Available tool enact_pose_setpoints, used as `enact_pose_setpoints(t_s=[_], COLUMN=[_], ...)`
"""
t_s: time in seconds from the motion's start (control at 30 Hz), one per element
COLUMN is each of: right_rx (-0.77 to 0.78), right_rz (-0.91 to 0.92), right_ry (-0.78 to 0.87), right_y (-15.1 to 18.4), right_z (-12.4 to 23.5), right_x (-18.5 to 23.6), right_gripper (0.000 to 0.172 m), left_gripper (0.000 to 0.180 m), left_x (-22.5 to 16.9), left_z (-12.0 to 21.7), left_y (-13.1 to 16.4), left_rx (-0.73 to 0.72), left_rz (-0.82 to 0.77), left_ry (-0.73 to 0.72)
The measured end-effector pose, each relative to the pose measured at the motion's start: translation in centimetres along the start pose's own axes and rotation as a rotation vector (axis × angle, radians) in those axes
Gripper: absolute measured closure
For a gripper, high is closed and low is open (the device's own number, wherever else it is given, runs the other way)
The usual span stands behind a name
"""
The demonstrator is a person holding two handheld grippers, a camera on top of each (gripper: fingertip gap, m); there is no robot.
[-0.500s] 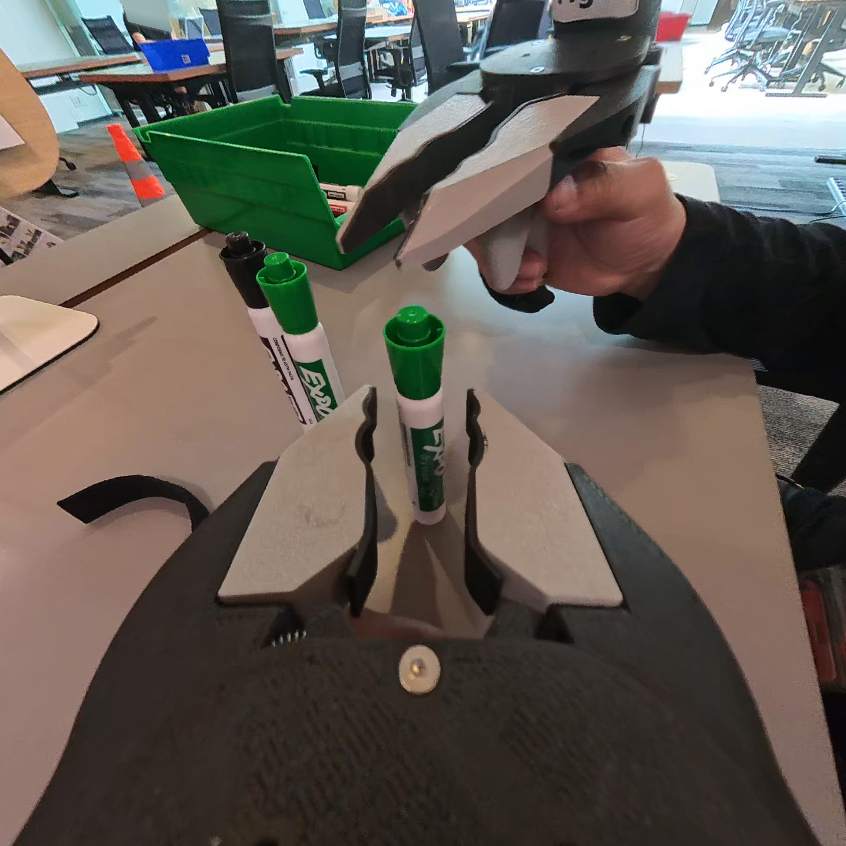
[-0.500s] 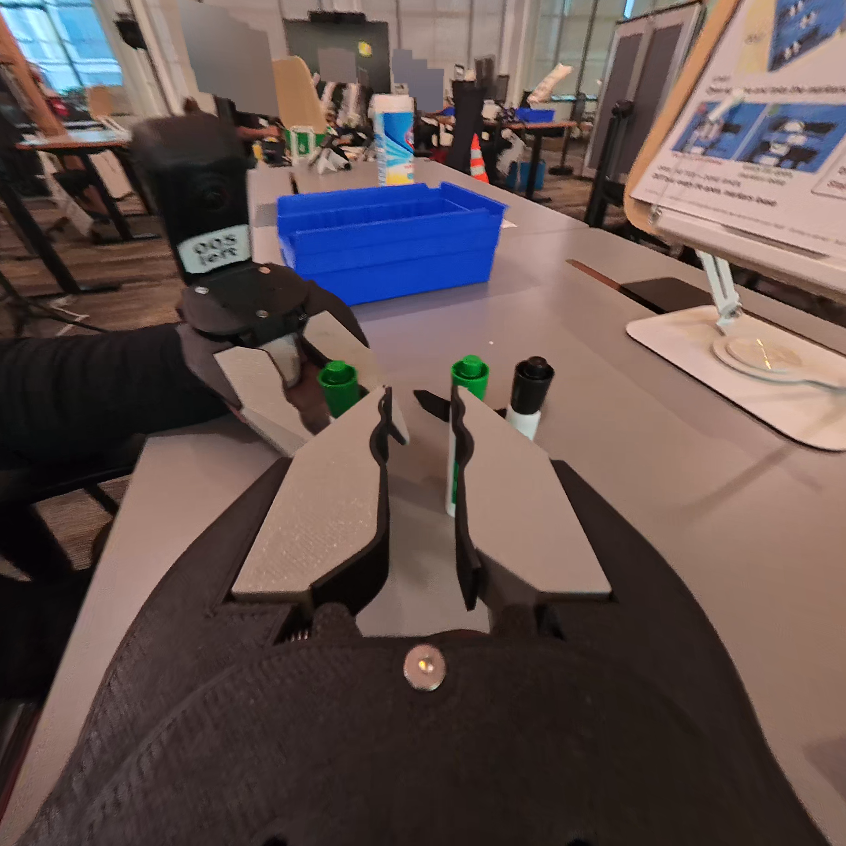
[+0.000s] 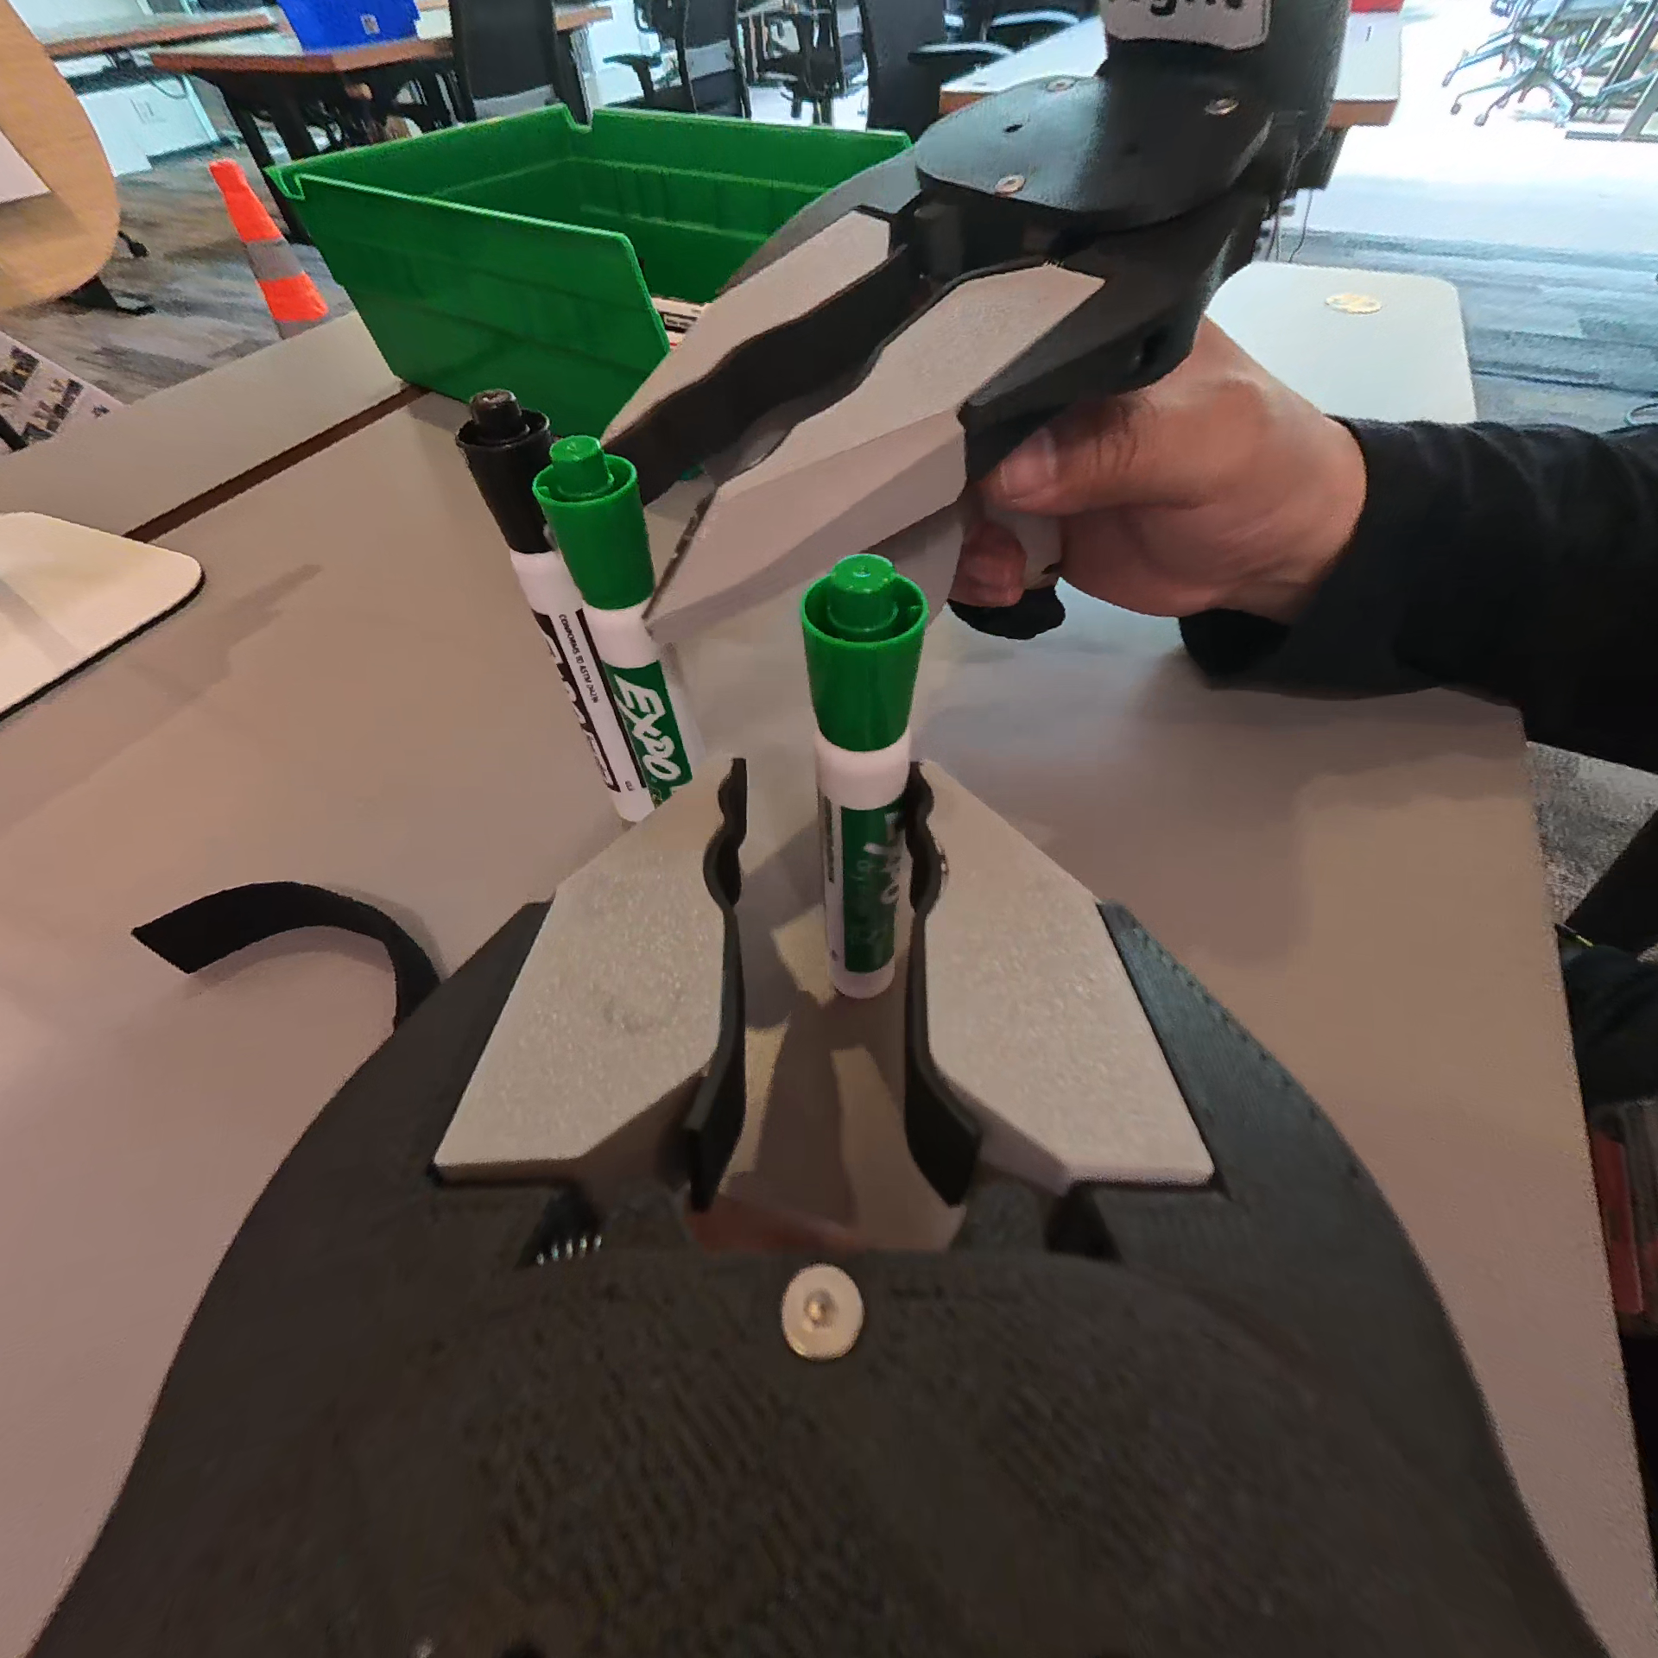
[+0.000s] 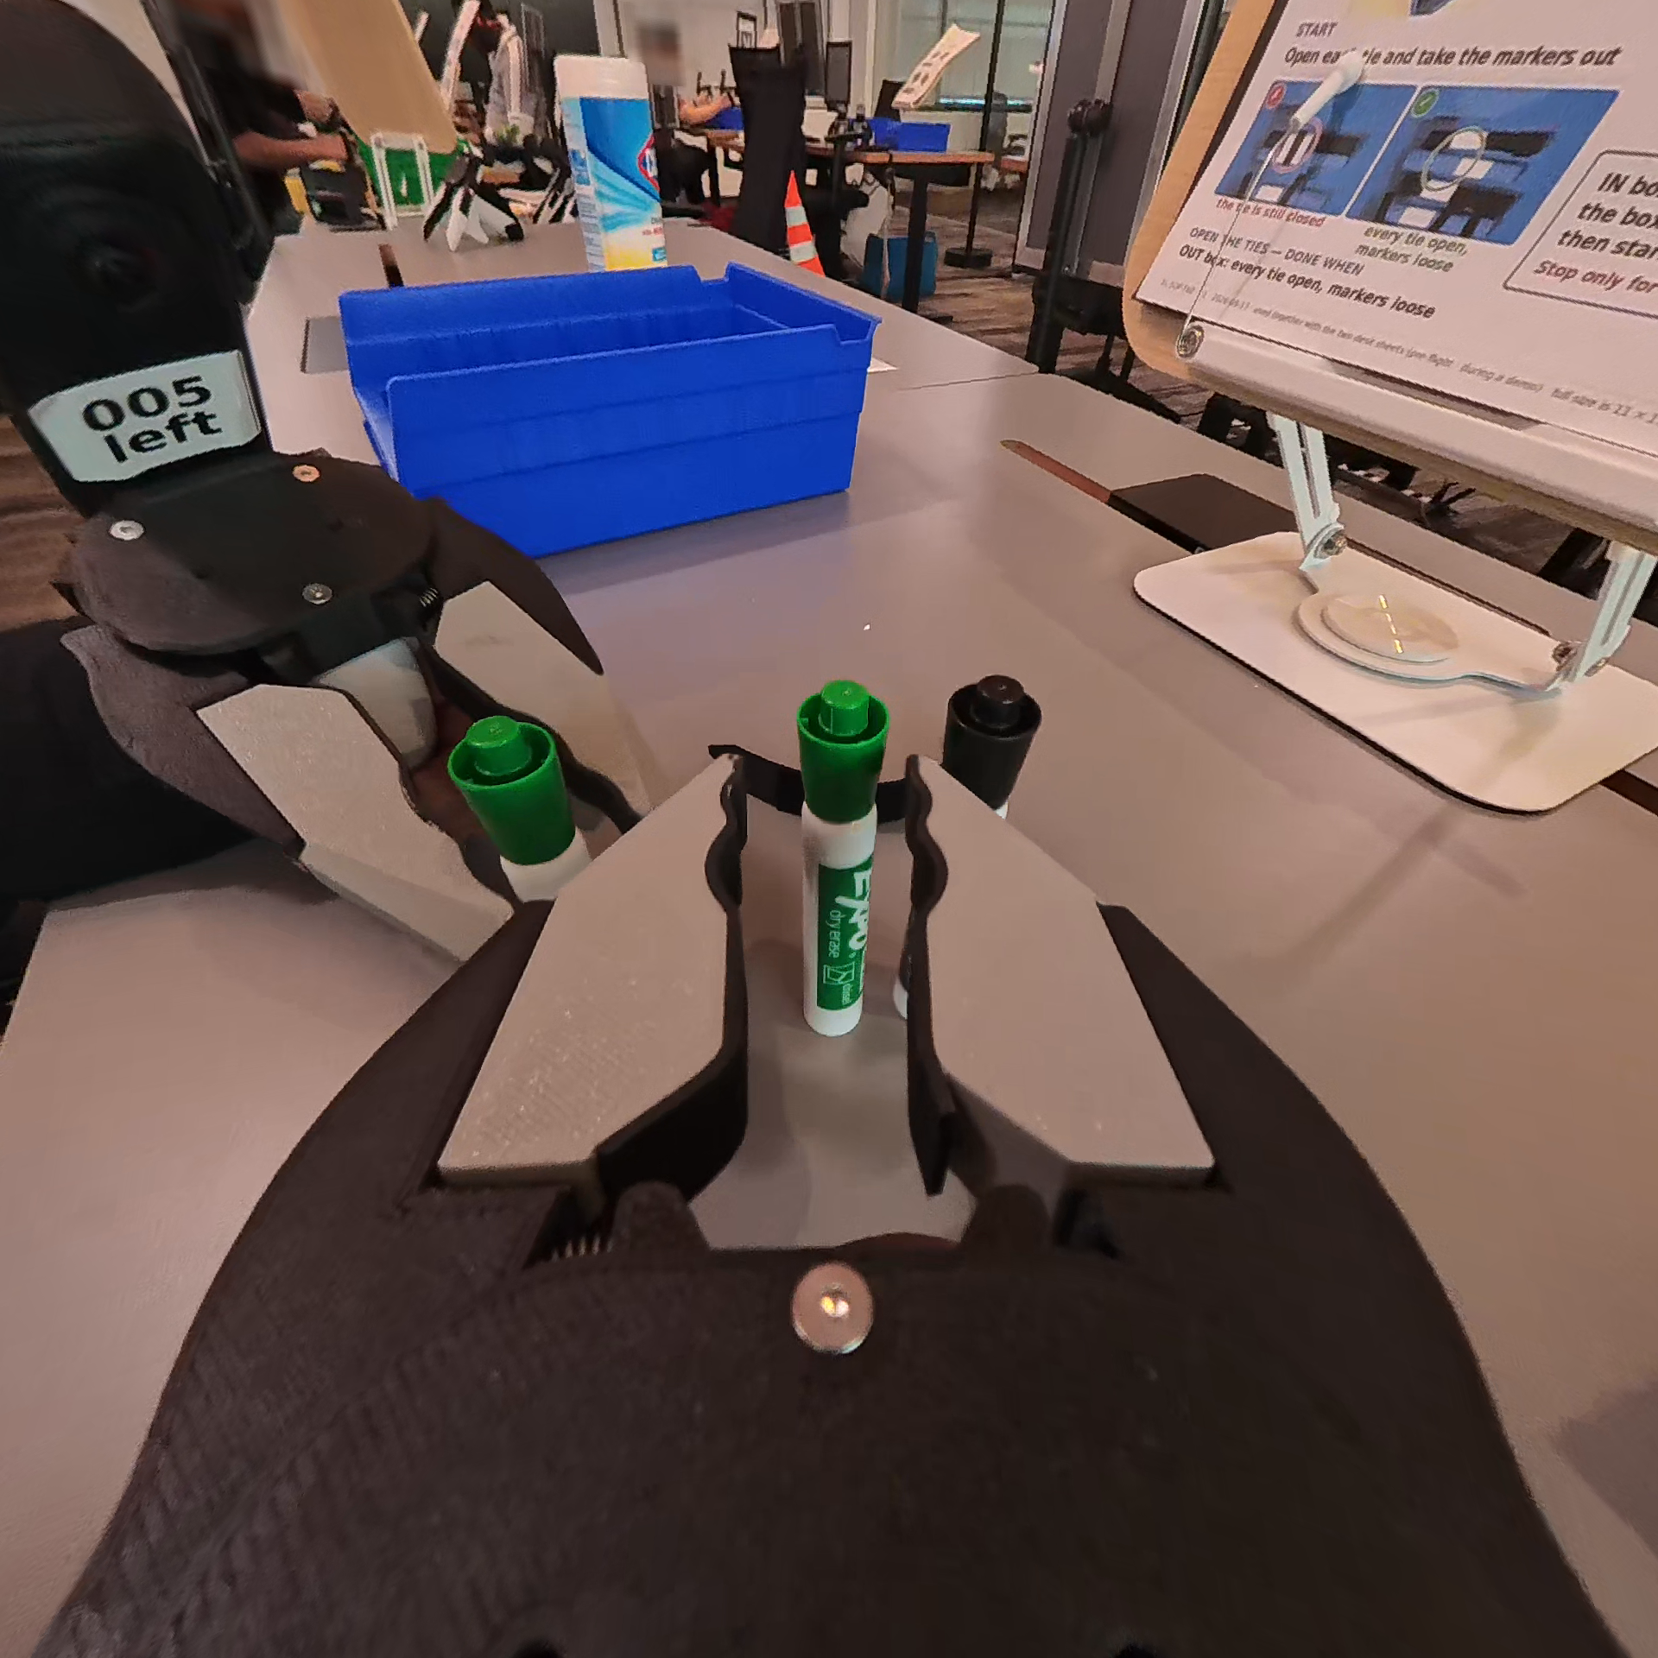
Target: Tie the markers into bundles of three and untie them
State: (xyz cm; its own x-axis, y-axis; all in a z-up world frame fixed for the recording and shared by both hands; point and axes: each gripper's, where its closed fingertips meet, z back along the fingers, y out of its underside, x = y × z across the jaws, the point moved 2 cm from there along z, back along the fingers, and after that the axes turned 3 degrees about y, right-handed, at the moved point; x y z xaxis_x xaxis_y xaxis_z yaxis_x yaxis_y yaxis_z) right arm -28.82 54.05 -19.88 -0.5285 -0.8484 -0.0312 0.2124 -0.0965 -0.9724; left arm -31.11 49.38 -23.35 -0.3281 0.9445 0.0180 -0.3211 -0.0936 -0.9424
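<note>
left claw: the left gripper (image 3: 824, 807) sits bottom centre of its own view, fingers spread, with a green marker (image 3: 863, 781) standing upright between them. The right-hand pad looks like it touches the barrel; the left pad has a clear gap, so it isn't pinching anything.

right claw: the right gripper (image 4: 821, 807) is also spread, bottom centre of its view. A second green marker (image 4: 839, 861) stands between the pads with space on both sides, untouched.

same claw from across: in the left wrist view the right gripper (image 3: 659, 574) comes in from the upper right, held by a hand (image 3: 1157, 502) in a black sleeve, its fingertips down by the two markers at centre left.

third marker: a black marker (image 3: 529, 556) stands right against the second green marker (image 3: 619, 628), both leaning a bit; in the right wrist view it's just right of the fingers.

tie: a black strap (image 3: 278, 933) lies curled and open on the grey table (image 3: 314, 718), left of centre.

bins: a green bin (image 3: 502, 251) at upper left in the left view, with some markers at its front; a blue bin (image 4: 610, 395) at upper centre in the right view.

extras: an instruction sheet on a white stand (image 4: 1400, 646) at upper right, an orange cone (image 3: 265, 251) at far upper left.
</note>
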Motion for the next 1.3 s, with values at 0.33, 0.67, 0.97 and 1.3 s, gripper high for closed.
enact_pose_setpoints(t_s=[0.33,0.67,0.97,1.3], right_rx=[0.019,-0.032,-0.015,-0.019], right_rz=[0.029,-0.014,-0.012,-0.023], right_ry=[-0.012,-0.147,-0.171,-0.242], right_y=[-0.2,-0.9,-0.3,-0.3], right_z=[1.2,3.1,2.4,1.6], right_x=[0.2,1.3,2.0,3.8], right_gripper=[0.158,0.158,0.158,0.158], left_gripper=[0.164,0.163,0.134,0.124], left_x=[1.2,2.5,2.5,1.8], left_z=[0.0,-1.4,-0.9,0.2], left_y=[0.1,-0.4,-0.4,0.2], left_rx=[0.013,0.003,-0.017,0.0], left_rz=[-0.036,-0.023,0.03,0.017], left_ry=[-0.046,-0.005,0.027,0.061])
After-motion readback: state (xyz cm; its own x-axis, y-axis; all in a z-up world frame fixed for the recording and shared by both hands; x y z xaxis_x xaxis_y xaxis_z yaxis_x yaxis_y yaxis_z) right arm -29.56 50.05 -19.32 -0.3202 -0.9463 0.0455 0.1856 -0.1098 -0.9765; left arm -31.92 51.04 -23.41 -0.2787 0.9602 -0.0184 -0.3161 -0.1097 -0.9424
